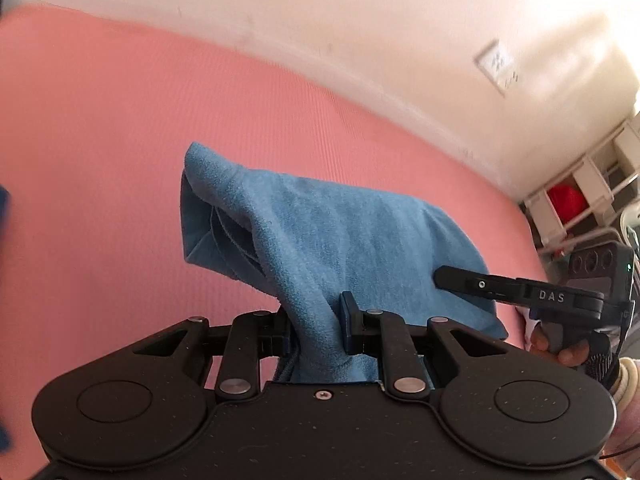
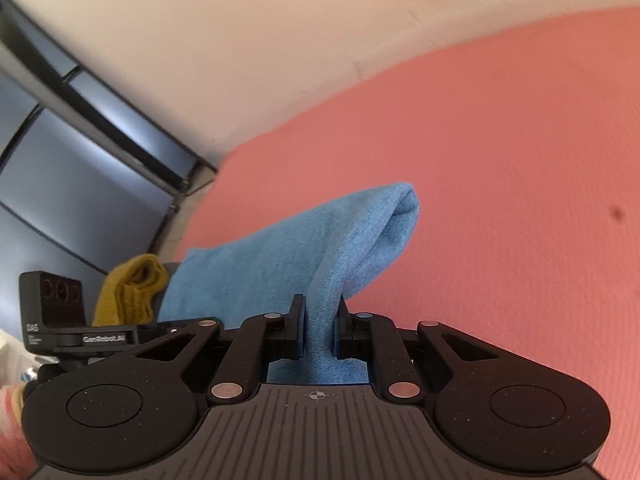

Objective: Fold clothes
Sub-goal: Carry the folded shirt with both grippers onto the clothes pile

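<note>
- Left gripper (image 1: 316, 330): jaws pinching bunched edge of blue cloth (image 1: 332, 240); same w/ right gripper (image 2: 322, 330), other edge.
- Cloth lifted, draped betw. both, layers doubled, over pink mat (image 1: 120, 140).
- Mustard garment (image 2: 130, 292) just beside, behind cloth.
- Risk: thin bunched pinch, could slip if pulled apart hard; loose layers may sag, fold lands crooked.

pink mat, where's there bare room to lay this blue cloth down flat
Both grippers, left and right, pinch the blue cloth. The pink mat lies bare beyond and left of the cloth, up to the white wall. In the right wrist view it is also bare rightward. It is crowded only near the yellow garment.
</note>
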### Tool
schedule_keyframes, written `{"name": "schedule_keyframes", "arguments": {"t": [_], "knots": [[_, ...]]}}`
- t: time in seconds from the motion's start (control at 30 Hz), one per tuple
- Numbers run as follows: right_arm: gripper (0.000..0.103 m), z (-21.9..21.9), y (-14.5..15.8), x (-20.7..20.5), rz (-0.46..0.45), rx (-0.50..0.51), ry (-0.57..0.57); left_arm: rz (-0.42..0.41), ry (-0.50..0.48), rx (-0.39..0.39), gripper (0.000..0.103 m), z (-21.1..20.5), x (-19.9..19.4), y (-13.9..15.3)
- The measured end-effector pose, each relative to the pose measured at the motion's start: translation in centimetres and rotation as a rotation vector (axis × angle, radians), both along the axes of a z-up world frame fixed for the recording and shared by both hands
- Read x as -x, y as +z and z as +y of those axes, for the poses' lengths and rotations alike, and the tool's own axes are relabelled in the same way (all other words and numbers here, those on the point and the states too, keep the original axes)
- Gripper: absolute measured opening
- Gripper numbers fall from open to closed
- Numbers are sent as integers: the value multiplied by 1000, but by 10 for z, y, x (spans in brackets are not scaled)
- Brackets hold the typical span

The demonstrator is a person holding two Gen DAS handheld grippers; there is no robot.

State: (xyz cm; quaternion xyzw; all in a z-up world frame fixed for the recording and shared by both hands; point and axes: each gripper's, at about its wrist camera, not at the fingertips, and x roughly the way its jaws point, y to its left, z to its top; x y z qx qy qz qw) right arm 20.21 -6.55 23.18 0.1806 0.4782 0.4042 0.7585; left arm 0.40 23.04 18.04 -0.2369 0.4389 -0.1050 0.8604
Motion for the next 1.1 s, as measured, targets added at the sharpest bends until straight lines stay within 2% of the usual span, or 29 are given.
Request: {"name": "schedule_keyframes", "arguments": {"t": [0.23,0.47,0.57,0.63,0.87,1.0,1.1], "knots": [[10,83,41,-12,-85,-53,101,-91,112,-62,19,71,22,48],[10,180,76,-3,-142,-110,225,-167,209,-164,19,151,66,90],[10,220,90,8,-174,-126,291,-187,263,-157,19,184,85,98],[10,245,96,16,-182,-139,327,-199,284,-181,19,207,99,103],[10,321,102,45,-151,-216,415,-228,377,-267,19,267,138,127],[10,355,87,73,-126,-218,475,-207,390,-313,19,296,155,125],[11,377,70,93,-86,-203,503,-157,424,-319,19,313,161,104]]}}
